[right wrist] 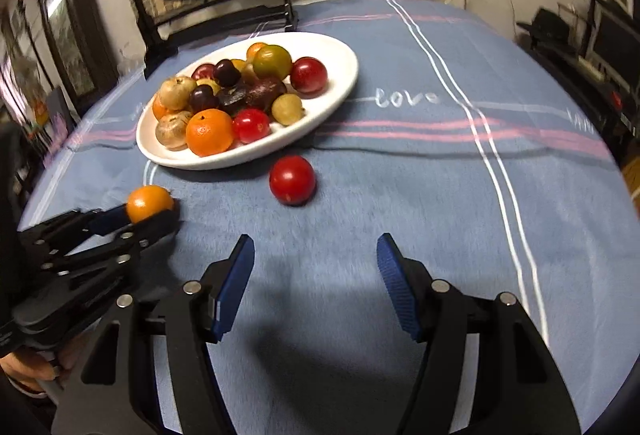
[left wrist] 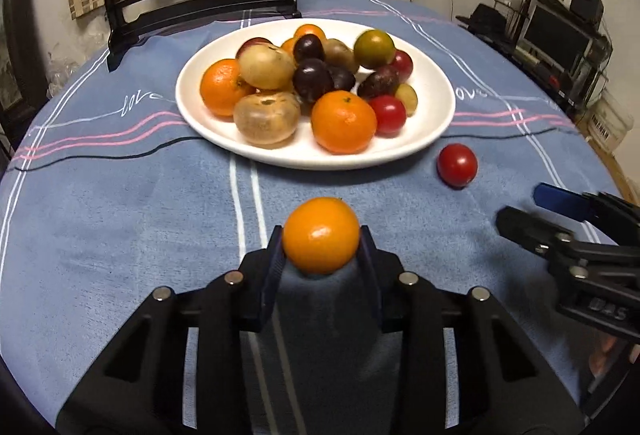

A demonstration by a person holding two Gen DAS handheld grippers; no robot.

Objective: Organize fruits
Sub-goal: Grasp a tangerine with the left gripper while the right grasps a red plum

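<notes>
With the left gripper [left wrist: 322,247] clamped on the small round orange mandarin [left wrist: 321,235] just short of the white oval plate's [left wrist: 432,131] near rim, lift it clear first, while the right gripper [right wrist: 316,275] hangs open, empty.

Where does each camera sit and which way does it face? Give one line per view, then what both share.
Left wrist: on the left tongs, looking down-forward at the small orange mandarin they grip; right tongs at right.
Right wrist: on the open right tongs, facing blue striped tablecloth; a hand lower left.
Shared: white oval plate of fruit, loose red tomato.
</notes>
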